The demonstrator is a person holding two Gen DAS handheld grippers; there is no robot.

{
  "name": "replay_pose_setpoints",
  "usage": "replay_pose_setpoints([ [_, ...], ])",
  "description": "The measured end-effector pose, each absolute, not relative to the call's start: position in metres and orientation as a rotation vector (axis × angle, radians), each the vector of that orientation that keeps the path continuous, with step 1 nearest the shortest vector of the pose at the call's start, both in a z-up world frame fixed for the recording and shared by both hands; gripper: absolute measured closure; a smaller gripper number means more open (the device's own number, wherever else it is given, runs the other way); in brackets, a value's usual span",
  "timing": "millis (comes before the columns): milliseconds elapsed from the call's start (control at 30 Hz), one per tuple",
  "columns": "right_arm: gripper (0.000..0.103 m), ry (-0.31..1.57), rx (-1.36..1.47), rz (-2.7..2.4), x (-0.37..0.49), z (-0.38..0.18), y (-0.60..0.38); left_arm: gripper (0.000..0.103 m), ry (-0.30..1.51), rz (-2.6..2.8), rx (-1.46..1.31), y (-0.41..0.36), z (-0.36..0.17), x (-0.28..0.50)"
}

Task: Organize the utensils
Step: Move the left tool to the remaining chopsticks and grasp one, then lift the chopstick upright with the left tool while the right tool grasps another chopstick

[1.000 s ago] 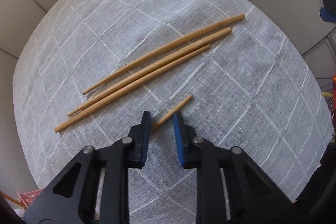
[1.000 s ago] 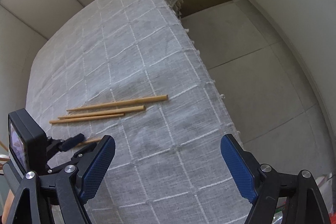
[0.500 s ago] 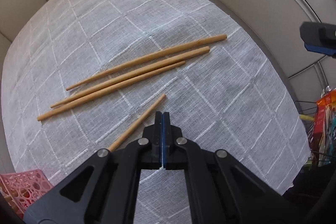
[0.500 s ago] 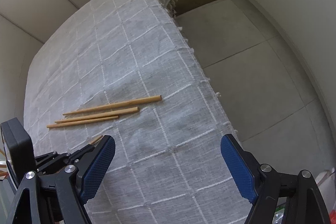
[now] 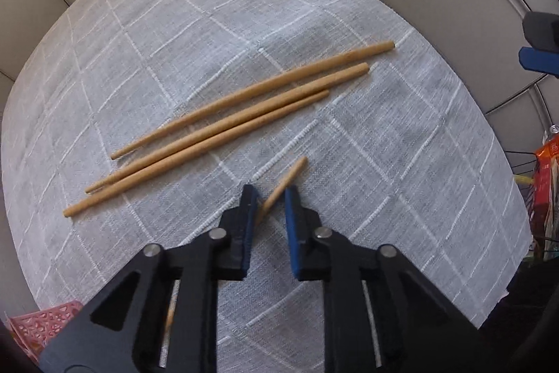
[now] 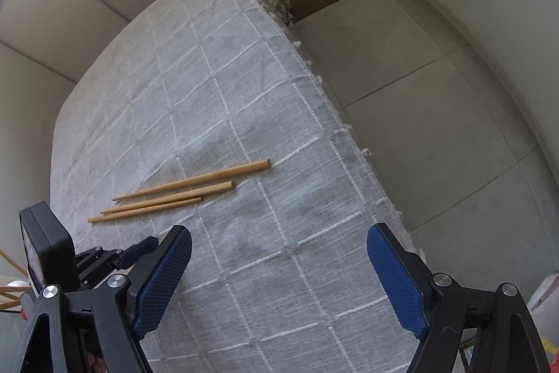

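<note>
Wooden chopstick (image 5: 279,189) between left hand-held gripper (image 5: 268,198) jaws, just reopened

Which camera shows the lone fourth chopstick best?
Left wrist: the fourth chopstick runs slanted between the left gripper fingers, its far end plainly showing. In the right wrist view it is hidden behind the gripper fingers.

A table covered by a grey checked tablecloth (image 5: 314,23) with a fringed edge carries four wooden chopsticks. Three chopsticks (image 5: 223,124) lie side by side, nearly parallel. A fourth chopstick (image 5: 291,172) lies apart from them, nearer the camera.
</note>
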State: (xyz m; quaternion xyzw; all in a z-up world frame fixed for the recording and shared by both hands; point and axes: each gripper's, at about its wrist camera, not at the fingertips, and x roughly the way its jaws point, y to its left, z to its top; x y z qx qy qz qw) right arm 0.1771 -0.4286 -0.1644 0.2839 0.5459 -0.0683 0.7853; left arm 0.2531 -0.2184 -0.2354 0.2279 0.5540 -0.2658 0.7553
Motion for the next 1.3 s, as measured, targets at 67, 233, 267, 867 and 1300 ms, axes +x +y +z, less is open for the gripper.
replay_pose_setpoints([
  [67, 0.016, 1.176, 0.623, -0.148, 0.177, -0.165, -0.429, 0.097, 1.214, -0.587, 0.464, -0.225, -0.232, 0.246],
  [233, 0.016, 1.181, 0.624, -0.140, 0.176, -0.167, -0.428, 0.097, 1.214, -0.597, 0.311, -0.230, -0.220, 0.234],
  [267, 0.016, 1.182, 0.622, -0.144, 0.175, -0.167, -0.429, 0.097, 1.211, -0.592, 0.290, -0.223, -0.216, 0.230],
  [867, 0.043, 1.219, 0.737, -0.055, 0.205, -0.206, -0.409, 0.097, 1.016, -0.623, 0.206, -0.143, -0.135, 0.137],
  [1300, 0.058, 1.232, 0.482, 0.193, 0.260, -0.220, -0.317, 0.097, 0.947, -0.618, 0.181, -0.093, -0.144, 0.103],
])
